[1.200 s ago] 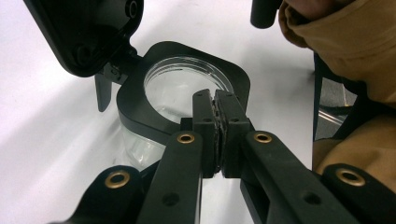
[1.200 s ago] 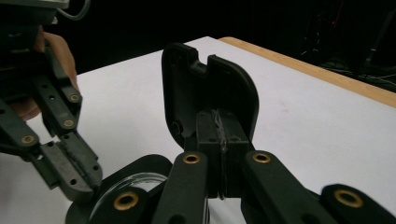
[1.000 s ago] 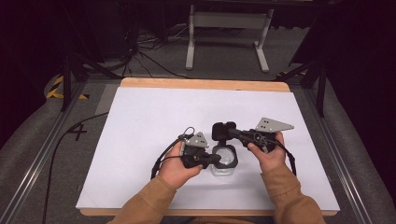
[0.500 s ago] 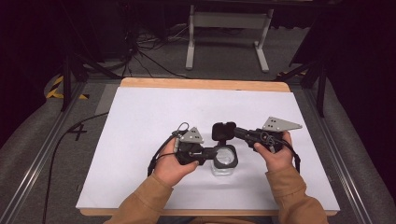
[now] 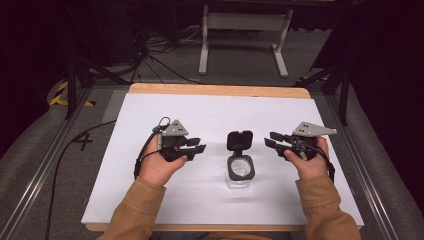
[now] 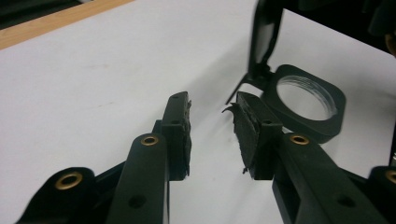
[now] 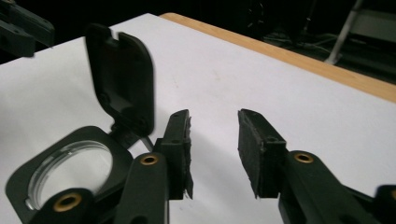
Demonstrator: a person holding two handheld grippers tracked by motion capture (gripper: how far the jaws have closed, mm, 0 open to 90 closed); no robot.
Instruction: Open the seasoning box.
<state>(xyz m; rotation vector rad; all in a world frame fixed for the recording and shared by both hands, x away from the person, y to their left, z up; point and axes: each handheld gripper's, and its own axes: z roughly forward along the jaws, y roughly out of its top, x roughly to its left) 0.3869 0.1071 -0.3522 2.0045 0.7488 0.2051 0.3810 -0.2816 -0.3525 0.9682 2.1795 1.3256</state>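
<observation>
On the white table [image 5: 150, 200] between my grippers stands the jar [image 5: 240, 171], its flip lid [image 5: 239, 140] upright. My left gripper [image 5: 196, 145] and right gripper [image 5: 272, 140] have just been opening; both hold nothing, clear of the jar.

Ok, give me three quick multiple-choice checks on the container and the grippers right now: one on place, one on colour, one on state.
1. Where does the container stand?
A. between the two grippers
B. left of both grippers
C. at the table's far edge

2. What colour is its lid?
A. white
B. black
C. orange

3. How is the lid?
A. shut flat
C. lying apart on the table
B. flipped up on its hinge

Answers: 1 A, the high view shows it between the left gripper and right gripper; 2 B, the lid is black in all views; 3 B, it stands upright over the open mouth.
</observation>
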